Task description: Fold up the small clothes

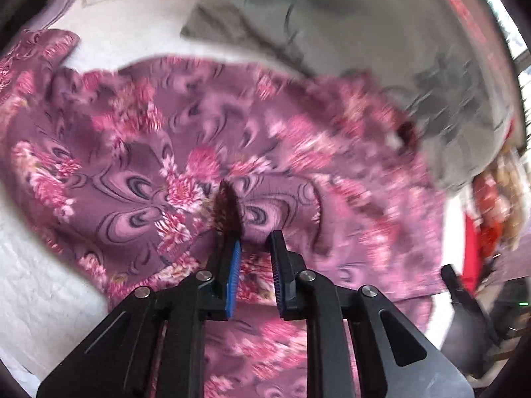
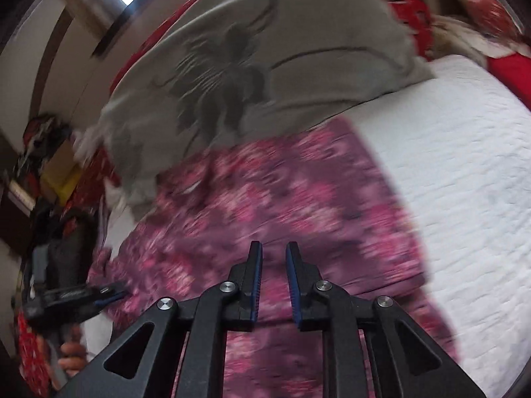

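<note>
A purple garment with pink flowers (image 1: pixel 186 152) lies spread on a white quilted bed (image 1: pixel 43 285); it also shows in the right wrist view (image 2: pixel 272 199). My left gripper (image 1: pixel 255 238) is over its middle, jaws partly apart, with a raised ridge of the cloth (image 1: pixel 229 205) at the left fingertip. I cannot tell whether it grips the cloth. My right gripper (image 2: pixel 274 248) hovers over the garment, open and empty. The left gripper shows at the garment's left edge in the right wrist view (image 2: pixel 109 295). Both views are blurred.
A grey garment with a dark print (image 2: pixel 232 76) lies beyond the floral one, also in the left wrist view (image 1: pixel 348 23). Red patterned fabric (image 2: pixel 408 3) lies at the far side. The bed surface (image 2: pixel 464 172) stretches right. Clutter (image 2: pixel 43 146) stands at left.
</note>
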Demonstrator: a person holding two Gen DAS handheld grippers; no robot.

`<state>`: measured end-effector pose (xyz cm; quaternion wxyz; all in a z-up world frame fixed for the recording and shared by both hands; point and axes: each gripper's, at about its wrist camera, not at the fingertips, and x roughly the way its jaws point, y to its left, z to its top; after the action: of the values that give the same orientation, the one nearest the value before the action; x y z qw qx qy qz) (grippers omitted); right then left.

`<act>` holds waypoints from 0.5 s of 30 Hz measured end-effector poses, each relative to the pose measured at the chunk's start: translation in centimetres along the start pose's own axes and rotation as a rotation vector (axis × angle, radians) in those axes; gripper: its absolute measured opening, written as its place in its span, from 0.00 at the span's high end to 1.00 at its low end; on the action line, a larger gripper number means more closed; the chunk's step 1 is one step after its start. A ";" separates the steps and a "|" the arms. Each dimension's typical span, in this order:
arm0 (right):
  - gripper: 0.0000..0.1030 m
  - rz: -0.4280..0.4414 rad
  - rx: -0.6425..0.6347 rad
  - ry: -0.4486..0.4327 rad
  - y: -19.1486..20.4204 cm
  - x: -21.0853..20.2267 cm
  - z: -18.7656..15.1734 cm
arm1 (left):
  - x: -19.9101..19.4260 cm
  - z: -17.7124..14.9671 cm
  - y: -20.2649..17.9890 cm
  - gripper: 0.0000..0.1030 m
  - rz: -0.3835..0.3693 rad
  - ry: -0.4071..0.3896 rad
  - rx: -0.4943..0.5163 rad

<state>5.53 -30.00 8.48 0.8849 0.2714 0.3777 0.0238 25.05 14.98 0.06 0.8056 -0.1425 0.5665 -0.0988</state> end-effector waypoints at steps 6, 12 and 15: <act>0.83 0.076 -0.148 0.084 8.6 4.4 -2.1 | -5.8 1.7 3.8 0.84 -0.124 -0.072 -0.045; 0.76 0.089 -0.272 0.116 14.7 9.6 -3.9 | -13.2 6.1 14.3 0.35 0.047 -0.270 -0.161; 0.69 0.049 -0.293 0.086 15.0 10.9 -5.9 | -13.2 8.9 20.9 0.35 0.159 -0.249 -0.247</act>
<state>11.73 -11.77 5.42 0.8972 0.1473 0.4009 0.1120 28.86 39.94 7.44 0.8512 -0.2062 0.4796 0.0535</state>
